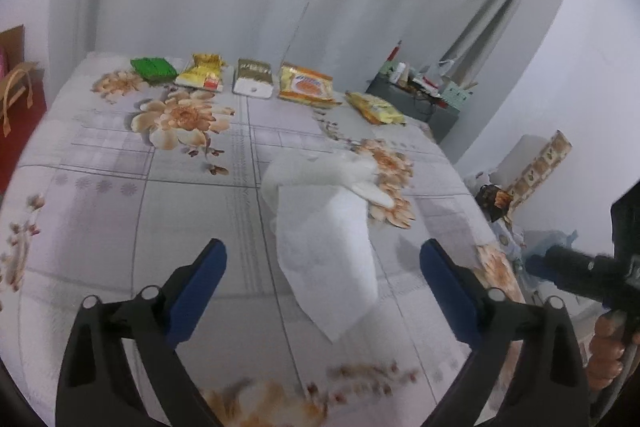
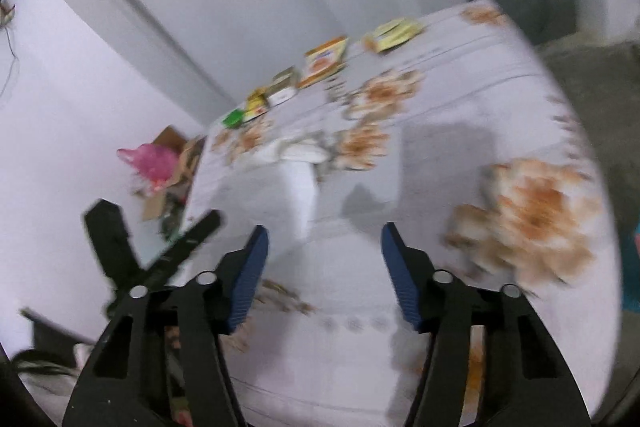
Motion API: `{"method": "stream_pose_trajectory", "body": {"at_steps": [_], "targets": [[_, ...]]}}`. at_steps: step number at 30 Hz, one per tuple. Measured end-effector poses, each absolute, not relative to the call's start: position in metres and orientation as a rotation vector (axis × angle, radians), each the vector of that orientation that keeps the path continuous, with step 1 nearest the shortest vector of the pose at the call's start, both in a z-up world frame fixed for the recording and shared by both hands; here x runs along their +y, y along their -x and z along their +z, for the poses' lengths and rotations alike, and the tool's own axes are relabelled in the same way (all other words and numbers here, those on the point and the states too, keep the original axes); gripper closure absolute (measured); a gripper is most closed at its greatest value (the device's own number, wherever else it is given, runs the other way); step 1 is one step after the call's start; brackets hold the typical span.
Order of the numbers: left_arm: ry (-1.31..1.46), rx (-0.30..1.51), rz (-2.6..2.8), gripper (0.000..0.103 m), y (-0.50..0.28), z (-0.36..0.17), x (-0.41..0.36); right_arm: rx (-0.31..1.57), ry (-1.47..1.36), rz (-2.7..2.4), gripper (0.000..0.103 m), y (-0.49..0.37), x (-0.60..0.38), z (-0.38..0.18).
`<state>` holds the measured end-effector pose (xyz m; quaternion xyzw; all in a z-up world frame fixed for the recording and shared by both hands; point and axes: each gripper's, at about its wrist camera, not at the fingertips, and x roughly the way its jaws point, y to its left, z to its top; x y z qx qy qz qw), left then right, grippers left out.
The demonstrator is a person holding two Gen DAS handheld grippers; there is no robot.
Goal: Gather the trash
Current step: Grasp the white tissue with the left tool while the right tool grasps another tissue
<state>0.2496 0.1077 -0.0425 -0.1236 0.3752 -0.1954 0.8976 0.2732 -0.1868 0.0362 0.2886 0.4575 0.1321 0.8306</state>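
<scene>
A white plastic bag (image 1: 324, 247) lies crumpled on the flower-patterned cloth (image 1: 120, 211), straight ahead of my left gripper (image 1: 323, 255). That gripper hovers just above it, open wide, with nothing between the blue pads. Along the far edge lie a green wrapper (image 1: 154, 69), a yellow wrapper (image 1: 202, 73), a white and gold box (image 1: 254, 81), an orange packet (image 1: 306, 87) and a yellow packet (image 1: 374, 107). In the blurred right wrist view my right gripper (image 2: 325, 233) stands half open and empty over the near cloth, the white bag (image 2: 300, 187) beyond it.
A red paper bag (image 1: 16, 107) stands at the left. A grey cabinet (image 1: 416, 99) with clutter is at the back right. A pink bag (image 2: 154, 159) and cardboard lie on the floor. A hand (image 1: 608, 351) holds the right tool at the edge.
</scene>
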Motion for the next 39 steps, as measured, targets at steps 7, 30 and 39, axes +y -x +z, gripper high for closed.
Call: {"method": "stream_pose_trajectory", "body": {"at_steps": [7,30,39], "targets": [[0.275,0.826,-0.406,0.029,-0.274,-0.06,0.1,1.127,-0.679,0.323,0.052,-0.367,-0.159,0.012],[0.255,0.881,-0.544,0.1,-0.252,-0.062,0.073,1.09,-0.311,0.307,0.098,-0.386,-0.124,-0.004],[0.148,0.909,-0.732,0.1,-0.173,-0.049,0.035,0.97,-0.482,0.089,0.099,-0.26,-0.217,0.015]]}}
